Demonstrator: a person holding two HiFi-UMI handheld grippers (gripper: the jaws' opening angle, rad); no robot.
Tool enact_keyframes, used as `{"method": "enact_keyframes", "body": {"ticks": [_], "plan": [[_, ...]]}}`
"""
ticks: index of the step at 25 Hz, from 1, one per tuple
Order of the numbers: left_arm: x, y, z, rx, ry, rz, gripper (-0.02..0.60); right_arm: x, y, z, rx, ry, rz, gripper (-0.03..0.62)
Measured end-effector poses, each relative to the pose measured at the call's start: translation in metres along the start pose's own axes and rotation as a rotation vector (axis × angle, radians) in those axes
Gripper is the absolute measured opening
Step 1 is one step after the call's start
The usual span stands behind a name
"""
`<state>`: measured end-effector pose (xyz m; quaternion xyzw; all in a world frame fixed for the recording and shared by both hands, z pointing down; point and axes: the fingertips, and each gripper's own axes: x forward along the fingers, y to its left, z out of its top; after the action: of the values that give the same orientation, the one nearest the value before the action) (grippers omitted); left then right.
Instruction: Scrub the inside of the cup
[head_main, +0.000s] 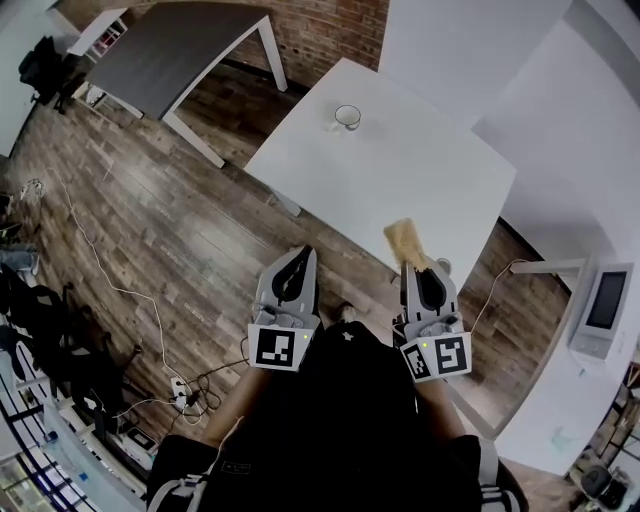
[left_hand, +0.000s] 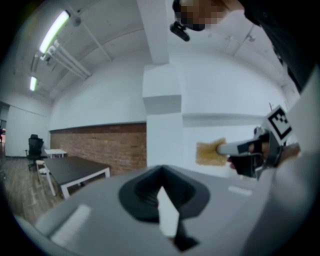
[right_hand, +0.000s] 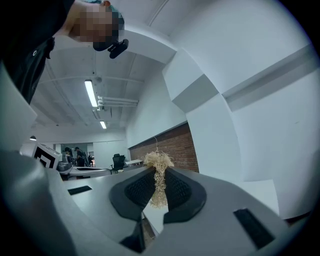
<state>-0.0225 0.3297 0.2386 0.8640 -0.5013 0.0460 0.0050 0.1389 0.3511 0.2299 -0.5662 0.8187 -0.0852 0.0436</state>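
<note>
A small white cup (head_main: 347, 117) stands near the far edge of the white table (head_main: 400, 170). My right gripper (head_main: 412, 268) is shut on a tan fibrous scrubber (head_main: 402, 240), held level over the table's near corner. In the right gripper view the scrubber (right_hand: 159, 175) is pinched between the dark pads and frays out above them. My left gripper (head_main: 303, 252) hovers over the wood floor just left of the table, shut with nothing in it. In the left gripper view its jaws (left_hand: 161, 172) meet, and the scrubber (left_hand: 210, 152) shows off to the right. The cup lies well ahead of both grippers.
A dark grey table (head_main: 170, 50) stands at the back left before a brick wall (head_main: 330, 30). Cables (head_main: 120, 290) trail over the wood floor on the left. A white pillar (head_main: 460, 50) rises behind the white table, and a screen device (head_main: 605, 305) sits at the right.
</note>
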Motion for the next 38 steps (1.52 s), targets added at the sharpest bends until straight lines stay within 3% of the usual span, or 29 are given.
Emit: {"method": "enact_keyframes", "body": {"ticks": [7,13,24,27,30,38], "plan": [[0.056,0.033,0.003,-0.013,-0.019,-0.053,0.003,0.051,-0.011,0.001,-0.011,0.004,-0.045,0.031],[0.107,0.075,0.003,0.074,-0.019,-0.118,0.003,0.112,-0.012,0.002,-0.015,0.011,-0.082,0.031],[0.185,0.15,-0.012,0.107,0.032,-0.283,0.003,0.22,-0.012,0.003,-0.007,0.058,-0.19,0.031],[0.198,0.164,-0.018,0.071,0.048,-0.304,0.003,0.24,-0.011,0.002,-0.005,0.062,-0.213,0.031],[0.212,0.173,-0.02,0.097,0.041,-0.324,0.003,0.257,-0.012,0.001,-0.012,0.069,-0.221,0.031],[0.234,0.167,-0.021,0.072,0.033,-0.349,0.003,0.272,-0.03,0.008,-0.002,0.075,-0.217,0.031]]}}
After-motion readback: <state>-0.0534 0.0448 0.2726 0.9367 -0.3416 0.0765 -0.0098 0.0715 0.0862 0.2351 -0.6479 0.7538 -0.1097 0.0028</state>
